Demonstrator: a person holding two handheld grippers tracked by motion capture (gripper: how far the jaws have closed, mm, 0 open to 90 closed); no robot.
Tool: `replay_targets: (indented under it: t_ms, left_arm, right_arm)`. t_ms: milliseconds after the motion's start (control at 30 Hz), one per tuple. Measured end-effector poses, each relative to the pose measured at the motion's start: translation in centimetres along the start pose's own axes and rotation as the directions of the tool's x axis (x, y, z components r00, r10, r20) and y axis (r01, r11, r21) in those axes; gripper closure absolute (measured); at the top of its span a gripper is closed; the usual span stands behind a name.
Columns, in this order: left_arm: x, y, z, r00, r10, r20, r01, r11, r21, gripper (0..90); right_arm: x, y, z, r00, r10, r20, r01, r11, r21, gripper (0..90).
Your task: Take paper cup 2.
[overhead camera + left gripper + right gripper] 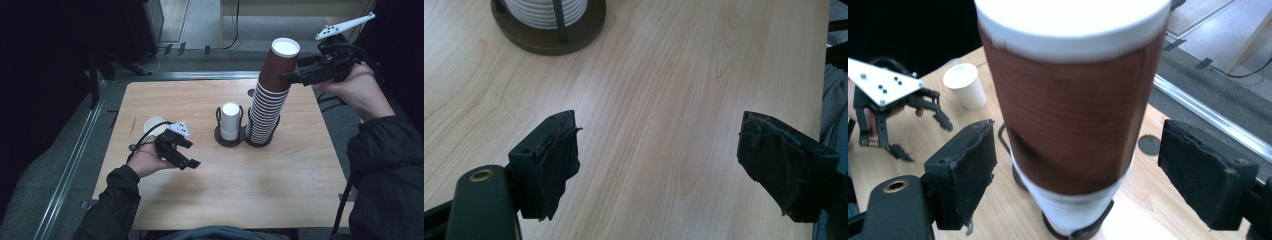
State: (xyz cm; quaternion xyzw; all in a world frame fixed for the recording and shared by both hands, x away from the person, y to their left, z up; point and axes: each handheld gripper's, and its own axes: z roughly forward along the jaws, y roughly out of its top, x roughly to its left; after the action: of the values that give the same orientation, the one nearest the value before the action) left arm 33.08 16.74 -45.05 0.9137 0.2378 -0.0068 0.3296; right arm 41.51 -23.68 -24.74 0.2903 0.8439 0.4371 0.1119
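The tall stack of brown cups [270, 95] stands in a holder [244, 137] near the middle of the table [280, 175], toward the far edge. The right gripper [292, 77] is at the top cup, jaws apart on either side and not touching it, as the right gripper view makes clear. The left gripper [187, 157] hovers near the left edge, jaws wide apart over bare wood. A single white cup [965, 85] stands behind it.
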Motion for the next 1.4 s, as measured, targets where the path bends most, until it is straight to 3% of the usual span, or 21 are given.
replay_targets:
  t_ms: [433,533,767,1167,1233,1400]
  left_arm:
    - [-0.1,0.0,0.1,0.9999,0.011,0.001,-0.011,0.9999,0.01,16.7]
    - [-0.2,0.0,0.2,0.9999,0.011,0.002,-0.011,0.9999,0.011,16.7]
    - [-0.2,0.0,0.2,1.0,0.009,0.003,-0.009,0.9999,0.011,16.7]
    - [-0.2,0.0,0.2,0.9999,0.01,0.011,-0.011,0.9997,0.02,16.9]
    - [-0.2,0.0,0.1,0.9999,0.009,0.013,-0.009,0.9999,0.015,22.6]
    - [-0.2,0.0,0.1,0.9999,0.01,0.013,-0.01,0.9998,0.015,22.6]
  right_arm:
    - [0.4,2.5,2.0,1.0,0.003,-0.004,-0.003,1.0,-0.007,14.1]
    - [0.5,2.6,2.2,0.9998,-0.015,0.013,0.015,1.0,-0.004,16.6]
    - [0.4,2.5,2.2,0.9996,-0.026,0.011,0.026,1.0,-0.013,17.7]
    - [0.5,3.0,2.1,0.9996,-0.026,0.013,0.026,0.999,0.02,18.1]
    - [0.5,3.2,1.9,0.9994,-0.031,0.015,0.031,0.999,0.013,18.4]
    - [0.8,4.0,1.0,0.999,-0.042,0.018,0.042,0.999,-0.018,18.5]
